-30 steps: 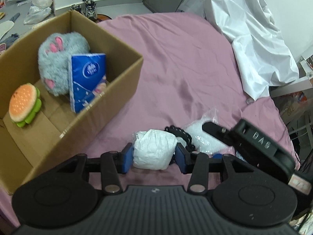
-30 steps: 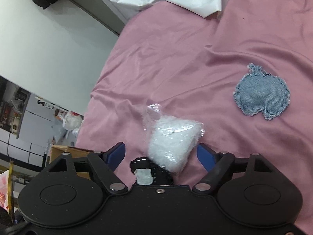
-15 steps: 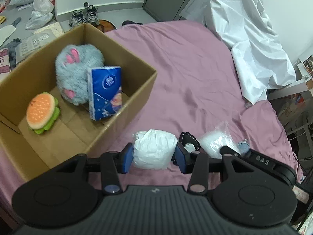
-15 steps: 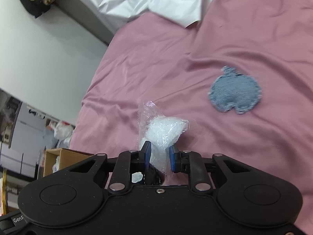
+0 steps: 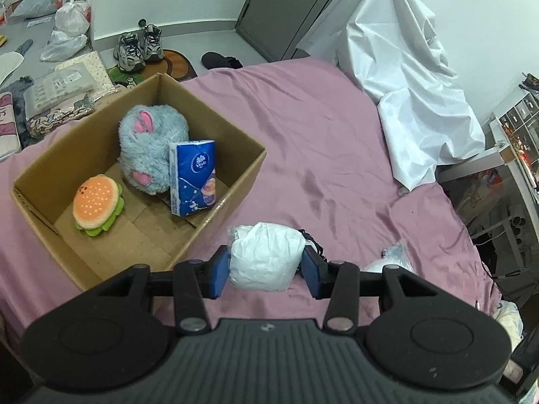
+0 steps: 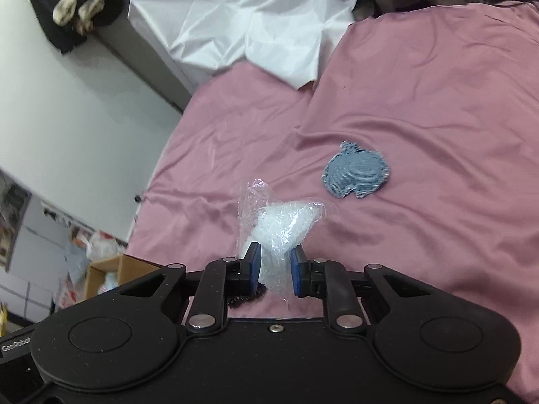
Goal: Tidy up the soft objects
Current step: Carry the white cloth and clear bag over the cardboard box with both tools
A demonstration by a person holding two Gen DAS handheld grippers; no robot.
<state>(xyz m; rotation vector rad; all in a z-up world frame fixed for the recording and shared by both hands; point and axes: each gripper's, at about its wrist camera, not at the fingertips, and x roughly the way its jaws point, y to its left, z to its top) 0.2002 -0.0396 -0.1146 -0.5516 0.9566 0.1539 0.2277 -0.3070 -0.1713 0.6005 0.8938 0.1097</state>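
Pink bedsheet (image 5: 320,155) covers a bed in a cluttered bedroom, with a white sheet (image 5: 411,94) draped at its far edge. An open cardboard box (image 5: 232,195) sits on the bed and holds a grey plush toy (image 5: 148,148), a burger toy (image 5: 96,205) and a blue tissue pack (image 5: 195,176) leaning upright against the plush.

Both tongs carry something. The left gripper (image 5: 264,269) pinches a white crumpled bundle (image 5: 264,259) between its blue pads, raised just beside the box's near corner. The right gripper (image 6: 274,269) has just been closing, and its jaws now squeeze the lower end of a clear bag of white stuffing (image 6: 279,229), lifted over the sheet. A denim cushion (image 6: 357,175) lies on the sheet, apart from the bag.

The step in hand appears to be carrying both items to the box. To do it well, each should clear the box wall before release, and the bundle should go into the bare floor space in front of the burger toy. The bag is thin and slippery, so a steady squeeze matters.

The bundle's long axis runs across the jaws, side to side. The bag's long axis points away from the right gripper, its loose open end farthest from the jaws.
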